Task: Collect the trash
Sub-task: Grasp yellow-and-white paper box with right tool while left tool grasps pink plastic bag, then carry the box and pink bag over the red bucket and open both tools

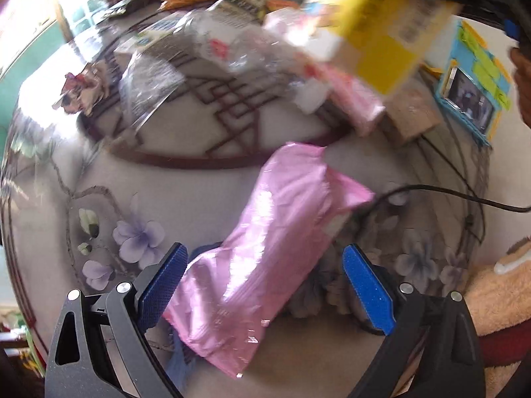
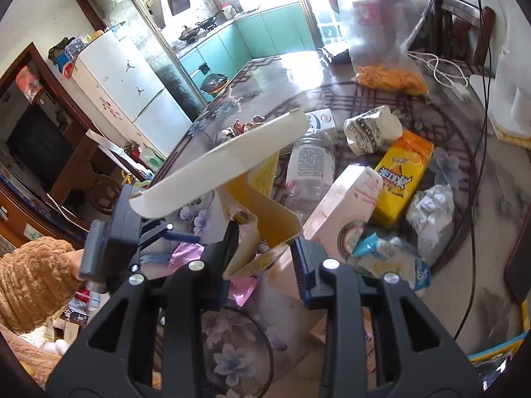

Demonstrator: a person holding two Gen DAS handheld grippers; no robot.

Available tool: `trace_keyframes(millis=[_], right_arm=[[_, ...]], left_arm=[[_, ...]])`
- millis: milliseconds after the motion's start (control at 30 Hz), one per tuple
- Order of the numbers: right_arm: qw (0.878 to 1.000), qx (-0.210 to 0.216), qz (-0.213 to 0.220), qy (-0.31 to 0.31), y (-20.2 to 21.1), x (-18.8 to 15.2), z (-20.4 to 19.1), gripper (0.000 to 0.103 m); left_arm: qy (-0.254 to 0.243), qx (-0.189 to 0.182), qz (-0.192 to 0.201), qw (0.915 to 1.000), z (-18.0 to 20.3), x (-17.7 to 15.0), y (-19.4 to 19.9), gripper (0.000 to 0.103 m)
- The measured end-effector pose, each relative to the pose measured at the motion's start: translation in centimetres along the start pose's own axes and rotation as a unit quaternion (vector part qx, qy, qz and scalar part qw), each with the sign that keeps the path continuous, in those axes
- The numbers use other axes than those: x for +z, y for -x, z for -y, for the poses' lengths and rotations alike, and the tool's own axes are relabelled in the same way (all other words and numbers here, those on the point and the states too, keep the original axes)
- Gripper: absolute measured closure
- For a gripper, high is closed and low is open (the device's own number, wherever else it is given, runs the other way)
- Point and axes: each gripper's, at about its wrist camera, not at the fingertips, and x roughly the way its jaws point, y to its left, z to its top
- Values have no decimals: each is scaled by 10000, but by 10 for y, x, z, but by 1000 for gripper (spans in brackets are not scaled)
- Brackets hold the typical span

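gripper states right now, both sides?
Left gripper: open, straddling the pink wrapper on the table, not pressing on it.
Right gripper: closed on the opened yellow carton, lifted.

The pink wrapper [image 1: 268, 248] is thin plastic film, glossy and creased, throwing white glare. The tabletop [image 1: 205, 195] is smooth and shiny, printed with flowers under a clear glossy cover. The left gripper [image 1: 262, 285] has matt black plastic arms, bright metal screw heads and rough, dimpled blue pads [image 1: 159, 288]. The yellow carton [image 2: 265, 212] in the right gripper [image 2: 265, 258] is matt cardboard, plain inside. The clear bottle [image 2: 310, 165] is crumpled transparent plastic with a paper label. The sleeve [image 2: 30, 282] is fuzzy brown knit.
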Motion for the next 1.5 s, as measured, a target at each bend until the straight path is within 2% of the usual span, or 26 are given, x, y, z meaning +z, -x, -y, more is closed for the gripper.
trace_keyframes(millis=[100, 167, 267, 333, 367, 400, 433, 567, 767, 867, 1000, 1267, 1500], right_arm=[[10000, 18, -18, -23, -1, 1, 0, 72], [10000, 60, 9, -26, 0, 2, -3, 72], [10000, 20, 27, 39, 2, 7, -11, 72], [9999, -120, 24, 120, 2, 12, -21, 72], [9998, -146, 32, 132, 2, 13, -25, 72], [9998, -156, 42, 147, 2, 15, -28, 72], [9997, -175, 59, 176, 3, 17, -33, 72], [9992, -245, 102, 301, 3, 23, -50, 72], [9981, -304, 181, 504, 3, 32, -77, 72], [9977, -283, 212, 582, 0, 36, -90, 72], [9974, -267, 234, 627, -4, 40, -106, 72], [9954, -229, 280, 891, -16, 44, -151, 72], [9936, -232, 206, 1087, -32, 42, -188, 72]], left_arm=[[37, -3, -143, 9999, -5, 0, -7, 14], [7, 104, -57, 9999, -3, -1, -6, 19], [126, 391, 68, 9991, -1, -7, -2, 33], [405, 433, 213, 9980, -7, -11, 4, 56], [572, 418, 278, 9971, -9, -14, 7, 63], [756, 430, 326, 9957, -13, -17, 9, 79], [892, 445, 363, 9944, -14, -21, 12, 83], [1565, 730, 795, 9818, -27, -33, 40, 88], [2478, 952, 1815, 9469, -37, -54, 120, 88], [2746, 1043, 2120, 9321, -41, -55, 149, 88], [2983, 1135, 2320, 9189, -47, -50, 165, 88], [3576, 1168, 2544, 8910, -79, -86, 191, 88], [3788, 1301, 2622, 8780, -95, -116, 205, 88]])
